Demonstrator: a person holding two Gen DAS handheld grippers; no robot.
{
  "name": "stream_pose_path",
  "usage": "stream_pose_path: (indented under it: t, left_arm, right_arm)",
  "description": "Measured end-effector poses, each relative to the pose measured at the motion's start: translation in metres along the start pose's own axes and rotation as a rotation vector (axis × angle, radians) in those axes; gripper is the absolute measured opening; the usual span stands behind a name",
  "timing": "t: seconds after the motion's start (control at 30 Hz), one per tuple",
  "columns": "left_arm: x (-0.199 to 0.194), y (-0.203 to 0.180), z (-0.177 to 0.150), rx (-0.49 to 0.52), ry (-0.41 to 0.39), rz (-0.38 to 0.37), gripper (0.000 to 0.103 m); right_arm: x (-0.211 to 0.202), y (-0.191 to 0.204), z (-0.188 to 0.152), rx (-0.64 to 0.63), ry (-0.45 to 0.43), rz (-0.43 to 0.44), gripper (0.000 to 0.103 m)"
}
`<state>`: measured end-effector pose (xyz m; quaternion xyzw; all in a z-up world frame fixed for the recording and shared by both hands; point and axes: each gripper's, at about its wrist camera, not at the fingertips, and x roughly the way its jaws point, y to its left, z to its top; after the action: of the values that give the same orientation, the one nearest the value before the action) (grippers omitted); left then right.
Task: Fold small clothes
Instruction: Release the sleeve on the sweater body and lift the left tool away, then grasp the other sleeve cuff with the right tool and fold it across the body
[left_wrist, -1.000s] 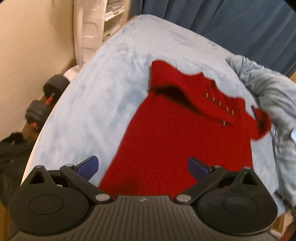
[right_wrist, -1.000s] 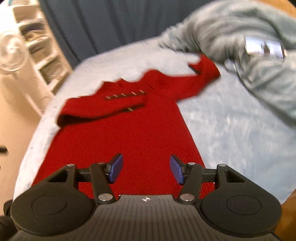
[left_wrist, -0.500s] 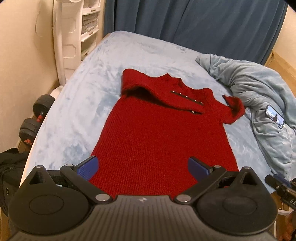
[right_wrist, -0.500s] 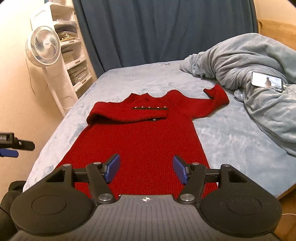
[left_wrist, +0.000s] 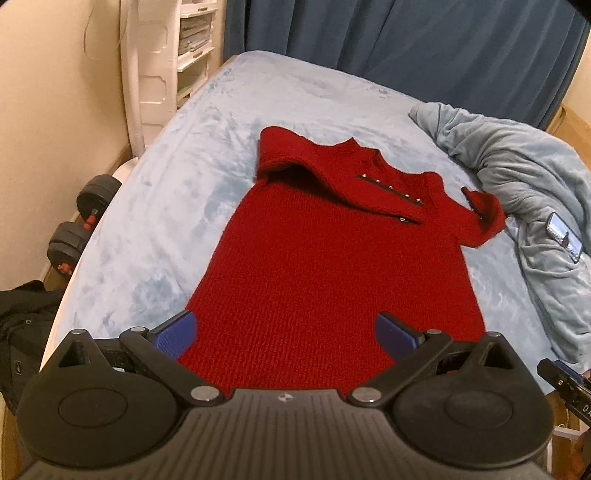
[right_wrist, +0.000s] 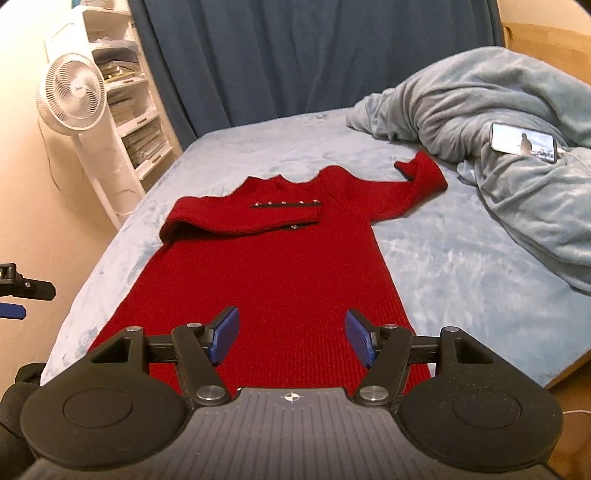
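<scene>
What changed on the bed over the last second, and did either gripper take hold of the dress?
Both grippers pulled back from the dress, so more of the bed shows. The left gripper and right gripper are open, nothing between their fingers; neither took hold. The dress lies as before: one sleeve folded across the chest, the other stretched toward the blanket, phone on it.

Legible text: letters "DA" in white on a black gripper part (left_wrist: 576, 397) at the right edge of the left wrist view, cut off by the frame; fan (right_wrist: 72, 96) hub badge too small to read; nothing else legible.
</scene>
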<state>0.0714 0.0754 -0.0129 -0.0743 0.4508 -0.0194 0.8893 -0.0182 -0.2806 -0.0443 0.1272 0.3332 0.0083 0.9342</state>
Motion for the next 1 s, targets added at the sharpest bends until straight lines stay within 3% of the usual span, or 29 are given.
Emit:
stream_pose_path:
  t: [0.27,0.47,0.6,0.8,1.0]
  left_arm:
    - [0.04,-0.01,0.016,0.002,0.055,0.019,0.102]
    - [0.075,-0.026,0.038,0.01,0.084,0.028,0.102]
    - [0.097,-0.034,0.052,0.008,0.102,0.046,0.102]
    - [0.129,-0.037,0.066,-0.013,0.144,0.094,0.103]
    - [0.152,-0.034,0.072,-0.006,0.181,0.165,0.103]
  right_arm:
    - [0.036,-0.026,0.02,0.017,0.027,-0.047,0.065]
    - [0.095,-0.074,0.085,0.015,-0.045,-0.124,0.069]
    - [0.17,-0.128,0.146,0.101,-0.06,-0.205,0.069]
    - [0.294,-0.195,0.227,0.174,-0.059,-0.403,0.069]
    - [0.398,-0.217,0.256,0.077,0.055,-0.492,0.069]
